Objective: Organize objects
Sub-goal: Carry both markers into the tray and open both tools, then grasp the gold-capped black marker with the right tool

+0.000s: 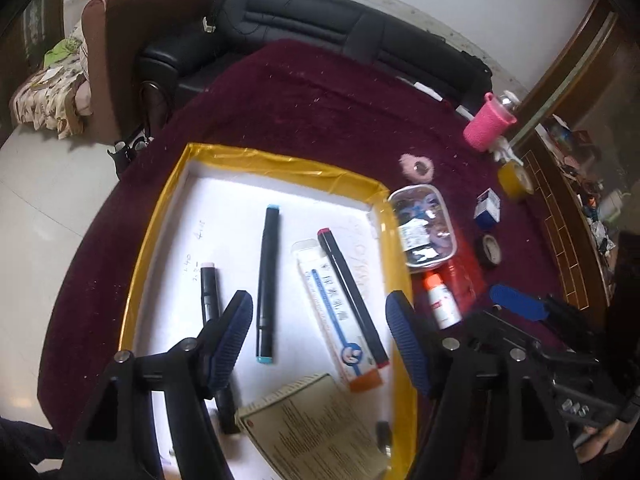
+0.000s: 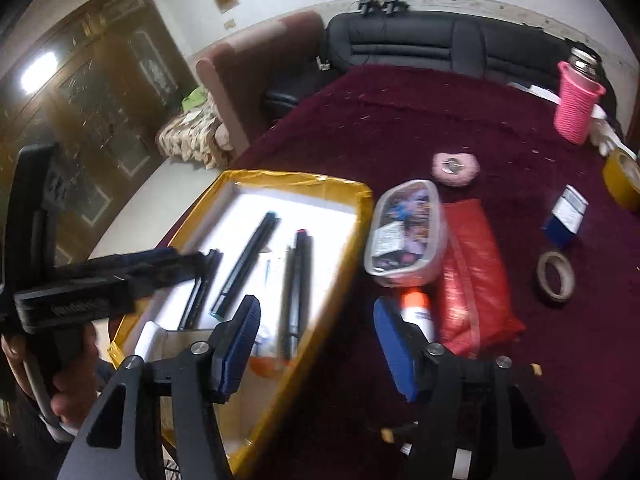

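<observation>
Several things already lie in the yellow-rimmed tray (image 1: 154, 240): a short marker (image 1: 209, 288), a blue-capped marker (image 1: 266, 284), a tube box (image 1: 332, 312) with a red-capped marker (image 1: 352, 296) across it, and a printed leaflet (image 1: 312, 420) at the near end. The left gripper (image 1: 320, 340) hovers over them, jaws wide apart and holding nothing. The sorting looks part done, I'd say. To the right, the right gripper (image 2: 316, 344) is also spread wide and empty, its far jaw just beside the white glue bottle (image 2: 416, 312), which lies on the tabletop (image 2: 400, 120) against a red pouch (image 2: 472, 272) and below a clear case (image 2: 404, 232). The bottle seems the next pick; closing on it needs care, since pouch and case crowd it, while the tray's near rim leaves room beside the leaflet.
</observation>
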Demonstrator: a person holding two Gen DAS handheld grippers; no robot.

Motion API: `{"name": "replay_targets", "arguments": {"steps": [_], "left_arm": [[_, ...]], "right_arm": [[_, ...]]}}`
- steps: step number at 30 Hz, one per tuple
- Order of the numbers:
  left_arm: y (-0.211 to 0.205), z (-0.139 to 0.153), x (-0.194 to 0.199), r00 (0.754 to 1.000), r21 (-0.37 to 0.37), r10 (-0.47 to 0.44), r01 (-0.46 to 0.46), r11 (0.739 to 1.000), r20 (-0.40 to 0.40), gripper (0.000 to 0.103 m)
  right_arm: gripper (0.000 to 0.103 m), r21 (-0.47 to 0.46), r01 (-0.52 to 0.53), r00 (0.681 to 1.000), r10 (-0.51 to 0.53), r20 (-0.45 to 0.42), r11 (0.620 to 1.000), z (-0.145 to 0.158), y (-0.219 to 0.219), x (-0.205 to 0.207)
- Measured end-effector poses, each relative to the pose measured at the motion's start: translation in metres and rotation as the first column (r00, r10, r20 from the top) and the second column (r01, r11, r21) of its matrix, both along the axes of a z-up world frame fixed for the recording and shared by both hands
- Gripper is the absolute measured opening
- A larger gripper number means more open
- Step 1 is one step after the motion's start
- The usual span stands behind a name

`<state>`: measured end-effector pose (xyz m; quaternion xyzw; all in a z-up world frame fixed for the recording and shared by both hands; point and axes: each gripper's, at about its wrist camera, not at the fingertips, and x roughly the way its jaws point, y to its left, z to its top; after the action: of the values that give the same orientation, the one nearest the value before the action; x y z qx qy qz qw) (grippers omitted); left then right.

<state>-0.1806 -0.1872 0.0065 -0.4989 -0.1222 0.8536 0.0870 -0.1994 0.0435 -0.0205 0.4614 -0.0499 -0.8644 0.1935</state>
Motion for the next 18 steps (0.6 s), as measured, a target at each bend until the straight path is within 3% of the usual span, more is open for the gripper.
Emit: {"name": "replay_targets", "arguments": {"steps": [5, 9, 15, 18], "left_arm": [[0.0, 0.029, -0.009, 1.0, -0.018, 0.016, -0.017, 1.0, -0.01, 0.068], [0.01, 0.036, -0.006, 0.999, -0.019, 0.016, -0.017, 1.0, -0.028, 0.069], [0.051, 0.019, 0.005, 0.997, 0.012, -0.073, 0.074, 0.997, -0.019, 0.069], [0.075, 0.009, 0.014, 0.99, 0.009, -0.137, 0.137, 0.991, -0.02, 0.069]], "right_arm": [[0.065, -0.007, 0.044, 0.999, -0.044, -0.011, 0.999, 0.012, 0.038, 0.001], [0.067, 0.005, 0.08, 0.996, -0.08, -0.025, 0.997, 0.013, 0.065, 0.007], [0.067, -0.015, 0.144, 0.989, -0.144, 0.045, 0.989, -0.017, 0.102, 0.022], [0.067, 0.021, 0.162, 0.983, -0.164, 0.079, 0.986, -0.038, 0.112, 0.031]]}}
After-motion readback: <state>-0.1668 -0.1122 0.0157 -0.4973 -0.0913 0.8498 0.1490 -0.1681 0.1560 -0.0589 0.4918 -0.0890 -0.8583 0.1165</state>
